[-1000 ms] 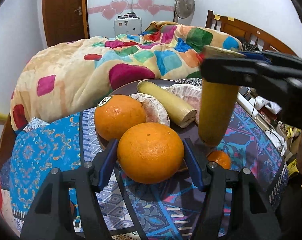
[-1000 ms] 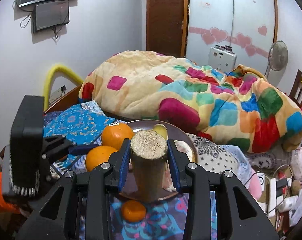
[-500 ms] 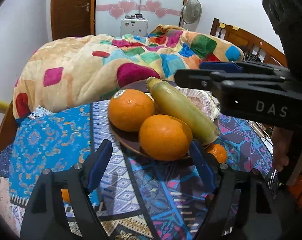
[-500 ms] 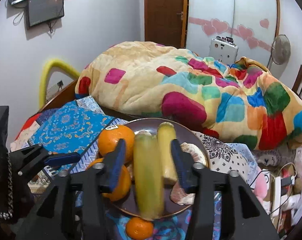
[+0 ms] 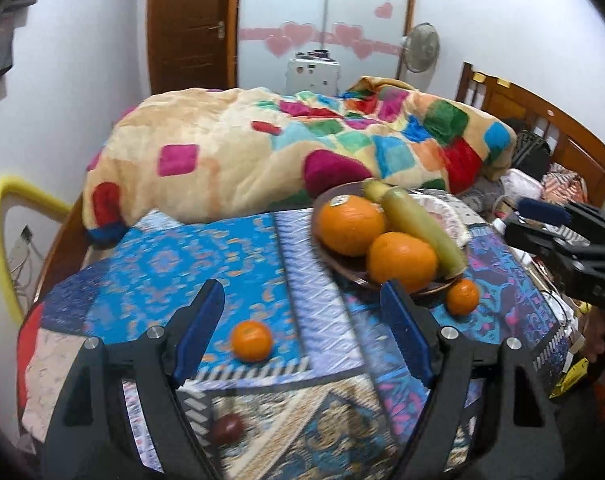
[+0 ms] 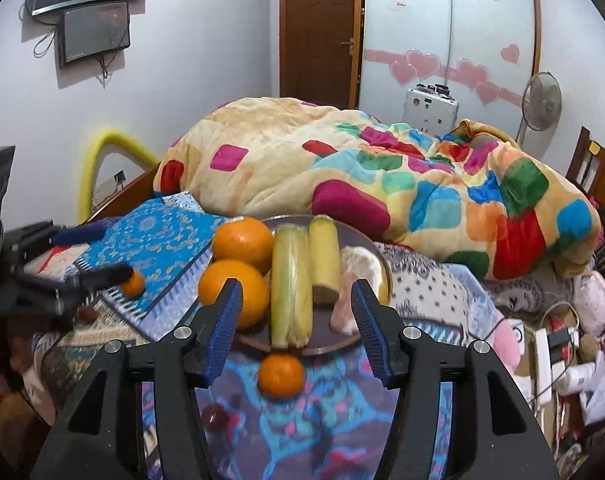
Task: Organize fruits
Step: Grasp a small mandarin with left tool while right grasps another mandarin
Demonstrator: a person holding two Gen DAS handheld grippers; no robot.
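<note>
A brown plate [image 6: 372, 252] [image 5: 344, 270] holds two large oranges [image 6: 244, 242] [image 5: 402, 260], two yellow-green cane pieces [image 6: 291, 292] [image 5: 420, 232] and peeled pomelo [image 6: 360, 268]. A small tangerine [image 6: 281, 374] [image 5: 462, 297] lies on the cloth just in front of the plate. Another tangerine [image 5: 251, 340] [image 6: 132, 284] lies left of it. A small dark red fruit [image 5: 227, 428] [image 6: 213, 416] lies nearer. My left gripper [image 5: 302, 328] is open and empty over the cloth. My right gripper [image 6: 296, 320] is open and empty, just short of the plate.
The table carries a blue patterned cloth [image 5: 190, 264]. A bed with a colourful quilt [image 6: 382, 176] lies right behind it. Cables and clutter [image 6: 554, 344] sit to the right. A yellow foam-covered bar [image 5: 10, 196] stands at the left.
My left gripper let go of the large orange on the plate and drew back left. My right gripper laid the cane piece on the plate, opened and pulled back.
</note>
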